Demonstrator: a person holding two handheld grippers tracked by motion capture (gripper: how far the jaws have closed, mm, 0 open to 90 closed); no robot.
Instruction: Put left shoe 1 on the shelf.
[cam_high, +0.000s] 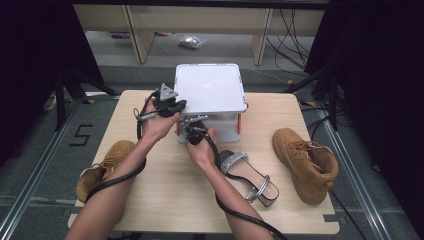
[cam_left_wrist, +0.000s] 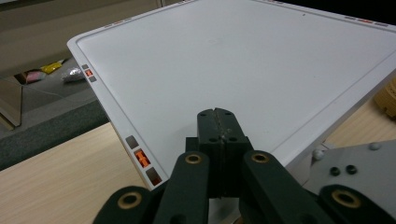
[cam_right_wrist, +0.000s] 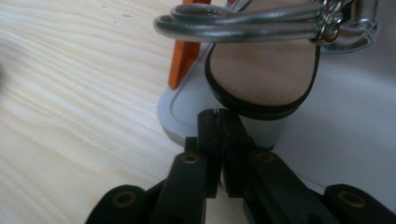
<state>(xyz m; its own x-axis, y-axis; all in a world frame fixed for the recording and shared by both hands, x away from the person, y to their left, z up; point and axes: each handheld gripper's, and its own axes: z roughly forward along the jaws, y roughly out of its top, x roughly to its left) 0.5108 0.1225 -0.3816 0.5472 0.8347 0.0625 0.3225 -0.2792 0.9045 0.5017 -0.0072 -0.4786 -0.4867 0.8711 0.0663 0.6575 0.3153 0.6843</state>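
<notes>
Left tool (cam_left_wrist: 218, 122), jaws pressed together and empty, rests over the near-left edge of the white box lid (cam_left_wrist: 243, 70). Right tool (cam_right_wrist: 218, 122), jaws together, sits low at the box front. The silver sandal (cam_high: 248, 175) lies on the worktop (cam_high: 165, 195) nearer the right tool, long axis diagonal.

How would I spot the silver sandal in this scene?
Start at the white box at the table's far edge; the right gripper is at its front. Beside that hand lies the silver sandal, open, strappy and block-heeled, unlike the two tan suede boots flanking it.
</notes>
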